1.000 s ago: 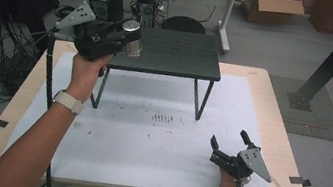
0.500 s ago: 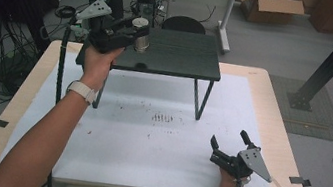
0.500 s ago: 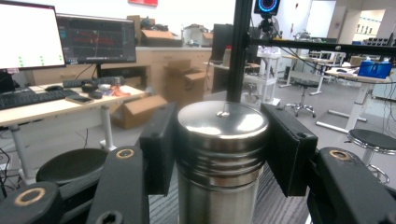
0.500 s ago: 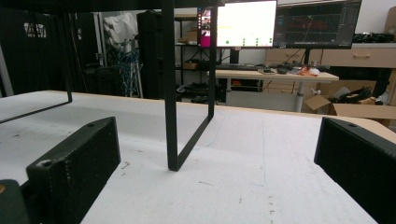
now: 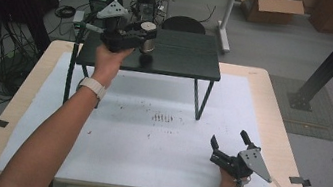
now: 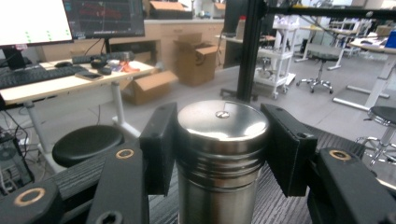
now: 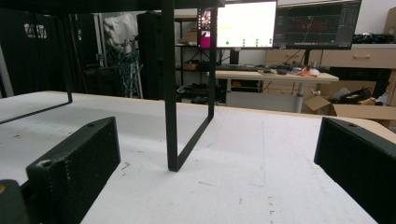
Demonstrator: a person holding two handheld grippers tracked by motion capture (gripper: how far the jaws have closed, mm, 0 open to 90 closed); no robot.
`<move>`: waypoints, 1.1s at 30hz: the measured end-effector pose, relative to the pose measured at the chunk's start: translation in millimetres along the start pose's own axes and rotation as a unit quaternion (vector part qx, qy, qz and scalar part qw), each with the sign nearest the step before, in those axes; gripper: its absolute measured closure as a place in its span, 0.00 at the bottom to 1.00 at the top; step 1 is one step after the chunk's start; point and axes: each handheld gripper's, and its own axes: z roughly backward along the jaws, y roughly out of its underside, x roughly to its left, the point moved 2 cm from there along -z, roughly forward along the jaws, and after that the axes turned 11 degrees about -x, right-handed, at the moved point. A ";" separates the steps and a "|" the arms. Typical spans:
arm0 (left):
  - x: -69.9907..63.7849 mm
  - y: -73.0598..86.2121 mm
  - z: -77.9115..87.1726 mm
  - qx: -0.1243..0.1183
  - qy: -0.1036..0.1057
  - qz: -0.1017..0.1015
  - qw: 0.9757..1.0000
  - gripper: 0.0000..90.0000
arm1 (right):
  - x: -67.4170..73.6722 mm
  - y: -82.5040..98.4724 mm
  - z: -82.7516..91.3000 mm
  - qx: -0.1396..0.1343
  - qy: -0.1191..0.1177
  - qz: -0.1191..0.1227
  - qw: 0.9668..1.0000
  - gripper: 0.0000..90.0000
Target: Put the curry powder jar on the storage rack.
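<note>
A steel canister (image 6: 219,154) with a flat lid stands between the black jaws of my left gripper (image 6: 219,149), whose pads press on both its sides. From above, the canister (image 5: 148,37) is held over the left part of a small black raised stand (image 5: 180,55), with the left gripper (image 5: 137,38) around it. I cannot tell whether the canister's base touches the stand. My right gripper (image 5: 228,144) rests low at the table's near right, jaws wide apart with nothing between them. Its own view shows my right gripper (image 7: 224,163) facing the stand's black leg (image 7: 170,93).
A white sheet (image 5: 148,131) covers the wooden table (image 5: 20,111). A black cable (image 5: 70,73) trails down from the left gripper. Behind the table stand a round stool (image 5: 183,24), a desk and cardboard boxes (image 5: 269,6). A black post (image 5: 332,59) rises at the right.
The left hand has carried the canister to the right and a little lower, over the black stand. The right gripper has not moved.
</note>
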 end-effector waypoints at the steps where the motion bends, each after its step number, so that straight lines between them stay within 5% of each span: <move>1: -0.4 0.3 -1.3 0.004 -0.002 -0.003 1.000 0.55 | 0.0 -0.1 0.0 0.000 0.000 0.000 1.000 0.00; 18: -0.9 4.2 -9.2 0.046 -0.024 -0.020 0.998 0.54 | -0.1 0.0 0.3 -0.001 0.000 -0.001 1.000 0.00; 33: 1.4 5.3 -5.8 0.033 -0.018 -0.007 0.999 0.44 | -0.2 -0.1 0.4 -0.002 0.000 -0.001 1.000 0.00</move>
